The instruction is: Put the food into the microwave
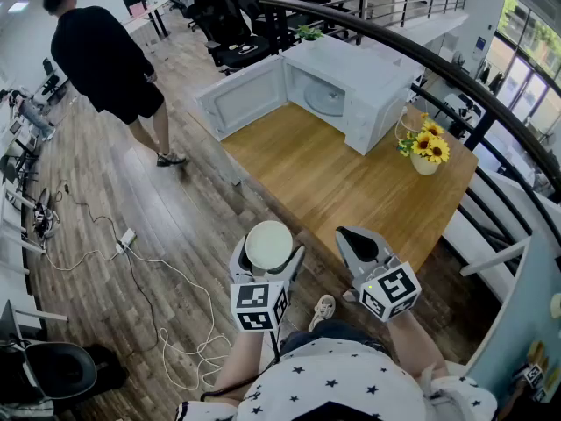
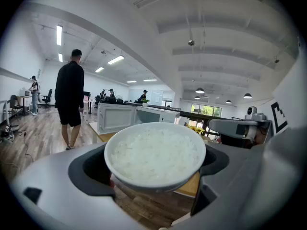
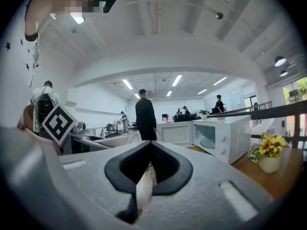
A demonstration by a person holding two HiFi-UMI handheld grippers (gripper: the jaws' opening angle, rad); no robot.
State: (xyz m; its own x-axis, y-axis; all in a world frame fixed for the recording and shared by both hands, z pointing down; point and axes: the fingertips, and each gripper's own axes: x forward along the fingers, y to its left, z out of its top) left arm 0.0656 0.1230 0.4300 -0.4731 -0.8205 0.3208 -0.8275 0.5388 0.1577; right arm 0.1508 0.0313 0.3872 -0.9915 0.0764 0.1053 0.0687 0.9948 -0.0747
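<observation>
A white bowl (image 1: 268,246) heaped with white rice sits between the jaws of my left gripper (image 1: 267,256), which is shut on it well short of the wooden table (image 1: 333,182). In the left gripper view the bowl (image 2: 155,155) fills the gap between the dark pads. The white microwave (image 1: 355,90) stands at the table's far end with its door (image 1: 241,96) swung wide open to the left and its chamber bare except for the glass plate. My right gripper (image 1: 352,235) hovers beside the left one, jaws together and holding nothing (image 3: 149,169).
A vase of sunflowers (image 1: 425,152) stands on the table right of the microwave. A person in black (image 1: 110,64) walks on the wood floor at the left. A dark curved railing (image 1: 421,60) runs behind the table. Cables (image 1: 131,253) lie on the floor.
</observation>
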